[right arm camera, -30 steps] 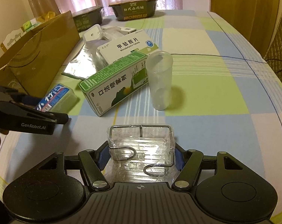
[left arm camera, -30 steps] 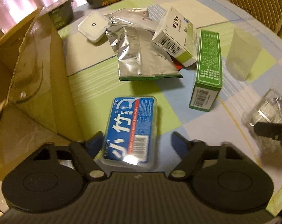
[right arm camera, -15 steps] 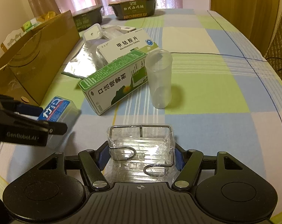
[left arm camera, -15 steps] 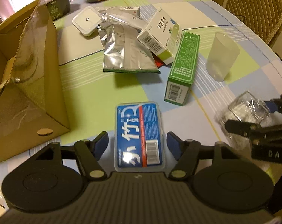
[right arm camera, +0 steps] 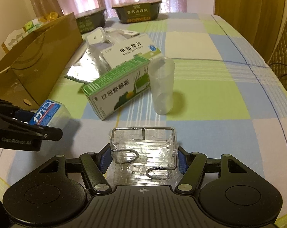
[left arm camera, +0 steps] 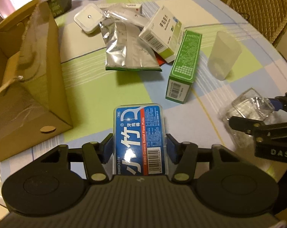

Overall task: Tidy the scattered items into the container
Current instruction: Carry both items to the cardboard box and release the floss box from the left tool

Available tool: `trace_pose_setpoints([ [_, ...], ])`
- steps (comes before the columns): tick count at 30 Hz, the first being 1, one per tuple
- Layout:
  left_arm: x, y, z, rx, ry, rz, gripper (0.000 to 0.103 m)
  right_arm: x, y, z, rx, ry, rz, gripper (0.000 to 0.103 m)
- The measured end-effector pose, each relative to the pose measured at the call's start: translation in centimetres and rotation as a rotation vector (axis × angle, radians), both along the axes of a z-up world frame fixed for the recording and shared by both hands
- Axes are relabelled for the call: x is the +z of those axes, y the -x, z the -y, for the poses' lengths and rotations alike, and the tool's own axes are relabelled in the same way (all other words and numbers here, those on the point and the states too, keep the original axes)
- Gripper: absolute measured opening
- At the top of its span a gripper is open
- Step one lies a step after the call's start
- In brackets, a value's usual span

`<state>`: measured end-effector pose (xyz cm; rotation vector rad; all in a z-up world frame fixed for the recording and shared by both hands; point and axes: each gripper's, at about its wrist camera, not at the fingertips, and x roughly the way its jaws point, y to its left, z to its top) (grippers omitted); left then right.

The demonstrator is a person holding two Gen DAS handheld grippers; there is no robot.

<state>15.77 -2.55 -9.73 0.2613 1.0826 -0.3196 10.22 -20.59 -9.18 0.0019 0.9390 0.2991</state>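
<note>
Currently the left gripper (left arm camera: 139, 148) is clamping the blue-labelled clear plastic floss-pick case (left arm camera: 139, 140), while the right gripper (right arm camera: 143, 158) is closing on the film-wrapped wire rack (right arm camera: 143, 152). Risk: the slick case is likely slipping from the pads, or catching the rim of the brown cardboard box (left arm camera: 29, 76) at ten o'clock.

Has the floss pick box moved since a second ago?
Yes. In the right wrist view the floss pick box has shifted toward the camera, away from the cardboard box, clamped in the left gripper.
</note>
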Motion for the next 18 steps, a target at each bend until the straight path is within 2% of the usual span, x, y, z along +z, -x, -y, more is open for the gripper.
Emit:
trace_pose_setpoints([
  [10,5.4,2.8,-2.4,0.073,0.046,0.088,0.052,4.0,1.7,-1.3,0.044,-0.004,0.078,0.069],
  [18,9.4,4.3,-5.7,0.143,0.061,0.16,0.052,8.1,2.0,-4.8,0.134,-0.028,0.165,0.069],
])
